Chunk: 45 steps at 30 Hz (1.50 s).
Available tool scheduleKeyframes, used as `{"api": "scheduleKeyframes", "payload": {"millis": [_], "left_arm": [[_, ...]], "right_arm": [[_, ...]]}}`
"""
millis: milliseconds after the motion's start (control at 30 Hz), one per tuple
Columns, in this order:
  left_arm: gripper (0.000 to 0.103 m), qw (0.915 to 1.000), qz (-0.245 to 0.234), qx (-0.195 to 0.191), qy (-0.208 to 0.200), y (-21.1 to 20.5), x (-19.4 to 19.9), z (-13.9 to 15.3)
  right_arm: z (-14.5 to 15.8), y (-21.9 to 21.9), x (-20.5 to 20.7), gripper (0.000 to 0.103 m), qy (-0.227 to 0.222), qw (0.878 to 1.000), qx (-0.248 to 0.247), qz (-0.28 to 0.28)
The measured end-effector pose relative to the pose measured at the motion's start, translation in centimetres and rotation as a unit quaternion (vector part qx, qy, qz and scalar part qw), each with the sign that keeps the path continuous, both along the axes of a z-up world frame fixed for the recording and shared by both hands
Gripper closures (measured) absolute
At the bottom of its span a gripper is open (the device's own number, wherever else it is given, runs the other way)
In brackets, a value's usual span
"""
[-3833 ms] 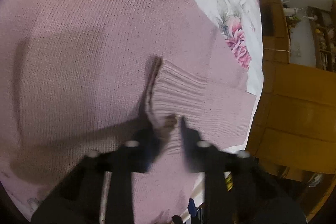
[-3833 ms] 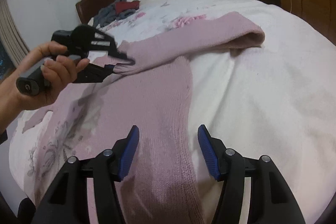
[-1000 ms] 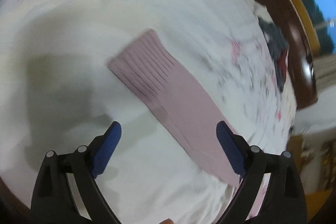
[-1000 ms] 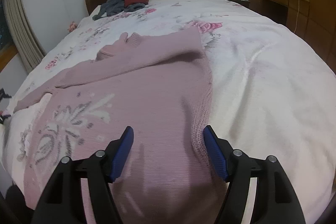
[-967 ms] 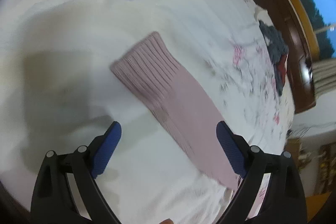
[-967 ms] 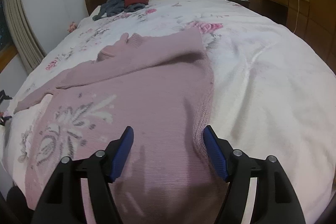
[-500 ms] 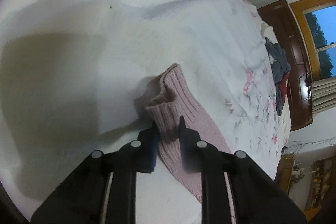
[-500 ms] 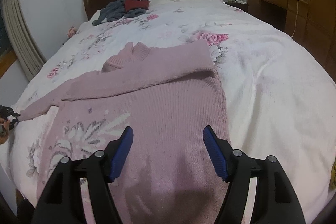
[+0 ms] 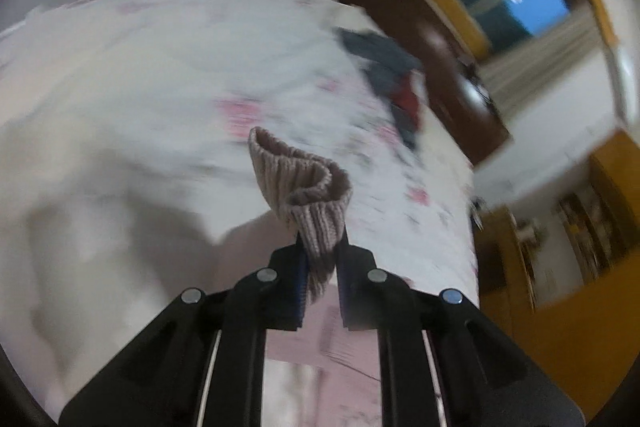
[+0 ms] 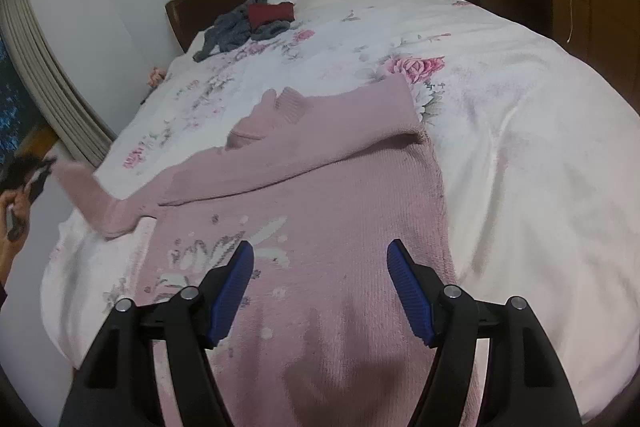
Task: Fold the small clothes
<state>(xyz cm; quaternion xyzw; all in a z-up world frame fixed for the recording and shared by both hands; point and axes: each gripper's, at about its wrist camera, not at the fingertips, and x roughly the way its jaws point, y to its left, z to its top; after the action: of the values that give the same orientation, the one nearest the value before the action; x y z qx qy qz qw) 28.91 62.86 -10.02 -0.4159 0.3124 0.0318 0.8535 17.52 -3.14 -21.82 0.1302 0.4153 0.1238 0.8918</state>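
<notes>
Cuff of pink sweater pinched in left claw, lifted off bed

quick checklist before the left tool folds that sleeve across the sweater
1. Left tool shut on the sleeve cuff: ok.
2. Cuff lifted off the bed: ok.
3. Other sleeve already folded across the chest: ok.
4. Sweater body lying flat: ok, lower hem hidden.
5. Right tool open and holding nothing: ok.
6. Grip deep enough not to slip: cannot tell, left view is blurred.
</notes>
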Motion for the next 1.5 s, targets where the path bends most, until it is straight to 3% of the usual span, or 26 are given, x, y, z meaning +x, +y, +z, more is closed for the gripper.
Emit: {"api": "scheduleKeyframes", "payload": {"millis": [133, 267, 400, 533, 667, 767, 833, 867, 900, 933, 1033, 1133, 1267, 1367, 1500], "left_arm": [[0.093, 0.9971, -0.072, 0.017, -0.018, -9.6, 4.5, 1.6], [0.093, 0.9913, -0.128, 0.026, -0.013, -18.2, 8.4, 0.2], [0.093, 0.9850, -0.171, 0.026, 0.004, -24.8, 11.3, -3.3], [0.093, 0.9771, -0.209, 0.022, 0.035, -30.7, 13.8, -8.8], [0.092, 0.9651, -0.249, 0.042, 0.071, -35.8, 15.0, -14.0], [0.077, 0.9507, -0.284, 0.061, 0.109, -38.9, 15.6, -17.7], [0.057, 0.9469, -0.291, 0.074, 0.114, -39.3, 15.2, -18.9], [0.053, 0.9485, -0.289, 0.072, 0.108, -38.9, 14.7, -18.9], [0.043, 0.9505, -0.285, 0.069, 0.103, -38.5, 14.3, -18.7], [0.033, 0.9547, -0.274, 0.063, 0.096, -37.4, 13.4, -18.3], [0.018, 0.9671, -0.237, 0.041, 0.082, -34.1, 9.3, -17.8], [0.017, 0.9687, -0.229, 0.021, 0.093, -32.2, 4.7, -18.2], [0.015, 0.9687, -0.220, 0.016, 0.113, -30.9, -1.4, -19.7], [0.014, 0.9705, -0.210, -0.009, 0.118, -30.0, -5.3, -21.1], [0.014, 0.9736, -0.201, -0.034, 0.104, -29.3, -8.5, -22.1]], "right_arm": [[0.7, -1.4, -0.3, 0.032, 0.003, 1.000, 0.020, 0.006], [0.9, -3.0, -0.1, 0.032, 0.011, 0.999, 0.029, 0.012], [0.5, -4.7, 0.4, 0.032, 0.024, 0.999, 0.039, 0.009], [-0.3, -6.2, 1.3, 0.032, 0.040, 0.998, 0.049, -0.001], [-0.9, -6.7, 2.6, 0.032, 0.049, 0.997, 0.054, -0.004], [-1.2, -6.6, 4.3, 0.032, 0.061, 0.996, 0.071, -0.001], [-1.1, -6.4, 5.9, 0.031, 0.069, 0.993, 0.092, 0.002], [-1.0, -6.3, 6.8, 0.031, 0.071, 0.992, 0.102, 0.002], [-0.9, -6.2, 7.7, 0.030, 0.074, 0.990, 0.117, 0.002], [-0.9, -6.0, 9.3, 0.028, 0.084, 0.986, 0.141, 0.003], [-1.9, -4.8, 13.9, 0.027, 0.124, 0.970, 0.208, 0.013], [-4.5, -1.9, 20.0, 0.030, 0.184, 0.947, 0.260, 0.040], [-9.2, 1.7, 25.9, 0.048, 0.272, 0.918, 0.284, 0.041], [-11.8, 4.3, 28.0, 0.050, 0.316, 0.910, 0.266, 0.040], [-12.5, 6.7, 29.0, 0.049, 0.328, 0.913, 0.239, 0.046]]}}
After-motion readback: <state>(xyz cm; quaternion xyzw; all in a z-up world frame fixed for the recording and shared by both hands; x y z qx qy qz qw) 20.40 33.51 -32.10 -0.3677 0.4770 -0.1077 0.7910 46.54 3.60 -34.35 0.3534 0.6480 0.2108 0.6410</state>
